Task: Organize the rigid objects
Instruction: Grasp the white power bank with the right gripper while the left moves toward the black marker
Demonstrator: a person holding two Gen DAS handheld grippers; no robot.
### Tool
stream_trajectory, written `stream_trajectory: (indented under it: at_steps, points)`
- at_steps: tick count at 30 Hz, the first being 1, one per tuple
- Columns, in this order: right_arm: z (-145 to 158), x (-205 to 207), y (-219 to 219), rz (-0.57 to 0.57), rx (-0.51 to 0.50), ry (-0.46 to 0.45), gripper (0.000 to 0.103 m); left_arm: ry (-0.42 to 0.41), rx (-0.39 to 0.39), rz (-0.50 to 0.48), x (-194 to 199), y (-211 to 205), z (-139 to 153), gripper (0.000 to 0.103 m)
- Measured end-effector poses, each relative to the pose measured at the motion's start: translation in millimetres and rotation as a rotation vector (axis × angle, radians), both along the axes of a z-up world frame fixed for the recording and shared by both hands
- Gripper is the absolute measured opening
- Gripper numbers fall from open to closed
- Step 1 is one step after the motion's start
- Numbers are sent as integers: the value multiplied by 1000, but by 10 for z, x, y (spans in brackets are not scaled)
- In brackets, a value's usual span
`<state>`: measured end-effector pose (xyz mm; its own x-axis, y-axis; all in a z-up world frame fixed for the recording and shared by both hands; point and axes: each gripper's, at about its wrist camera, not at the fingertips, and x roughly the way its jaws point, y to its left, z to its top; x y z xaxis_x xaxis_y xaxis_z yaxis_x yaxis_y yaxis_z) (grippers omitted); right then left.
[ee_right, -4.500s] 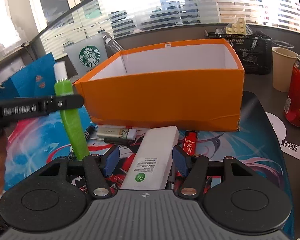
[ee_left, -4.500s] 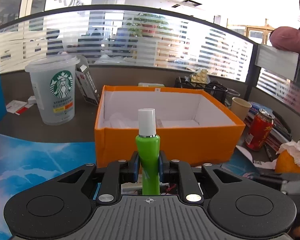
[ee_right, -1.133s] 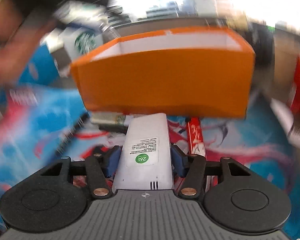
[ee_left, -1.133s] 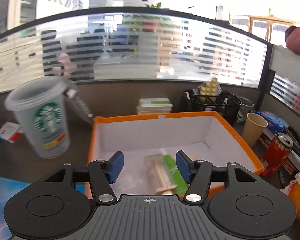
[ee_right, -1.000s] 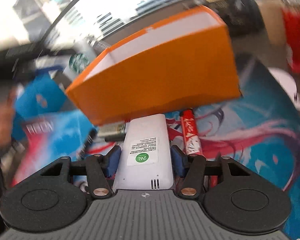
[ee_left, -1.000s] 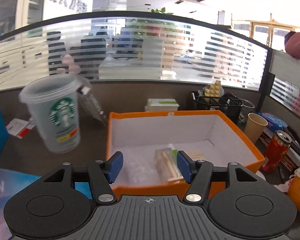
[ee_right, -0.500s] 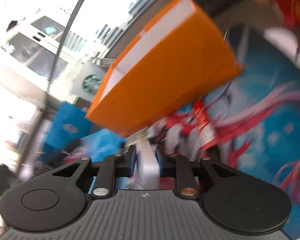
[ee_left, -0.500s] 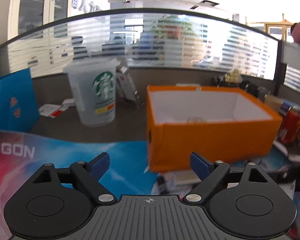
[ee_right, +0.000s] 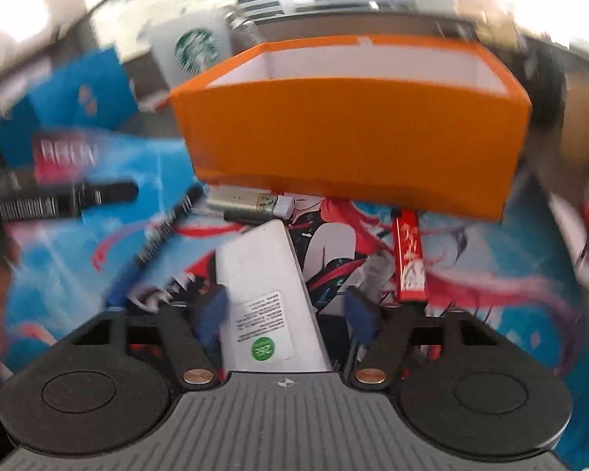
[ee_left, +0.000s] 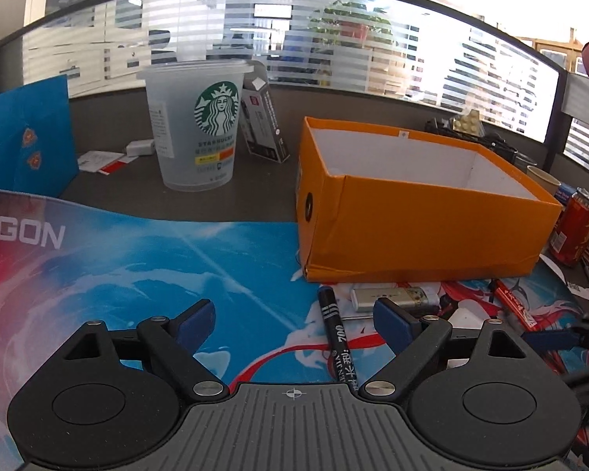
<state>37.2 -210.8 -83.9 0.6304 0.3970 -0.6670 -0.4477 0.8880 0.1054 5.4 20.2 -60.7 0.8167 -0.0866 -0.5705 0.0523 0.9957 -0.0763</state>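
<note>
My left gripper (ee_left: 294,314) stands open and low over the printed mat (ee_left: 157,267). A black marker (ee_left: 337,337) lies on the mat between its fingers, nearer the right one, untouched. The orange box (ee_left: 412,212) stands just beyond, to the right. In the blurred right wrist view, my right gripper (ee_right: 286,314) has its jaws opening. A flat white device (ee_right: 263,274) with a green sticker lies slanted between them. Its left edge is against the left pad and a gap separates it from the right pad. The orange box (ee_right: 353,129) is close ahead.
A silver USB stick (ee_left: 392,294) and a red lighter (ee_right: 410,259) lie on the mat in front of the box. A Starbucks cup (ee_left: 196,129) and a blue bag (ee_left: 23,141) stand at the back left. A red can (ee_left: 577,227) is at the right.
My left gripper drew back from above the box, sank toward the mat and spread wider. My right gripper rolled over, pinched the white device narrowly, then rolled back with its jaws parted.
</note>
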Motion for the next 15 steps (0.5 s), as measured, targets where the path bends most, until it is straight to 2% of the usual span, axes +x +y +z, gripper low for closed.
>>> stream_trajectory:
  at_steps: [3, 4, 5, 8, 11, 15]
  points:
    - [-63, -79, 230, 82, -169, -96, 65, 12, -3, 3, 0, 15, -28, 90]
    - [-99, -90, 311, 103, -226, -107, 58, 19, -7, -1, 1, 20, -40, 90]
    - [-104, -123, 332, 114, -237, -130, 52, 25, -9, -4, 3, 22, -54, 90]
    - [-109, -127, 359, 91, -246, -124, 51, 39, -10, -2, 0, 24, -93, 90]
    - [-94, -88, 313, 76, -204, -103, 51, 40, -12, -1, -6, 25, -93, 90]
    - [-20, 120, 44, 28, 28, 48, 51, 33, -9, 3, -13, 35, -82, 90]
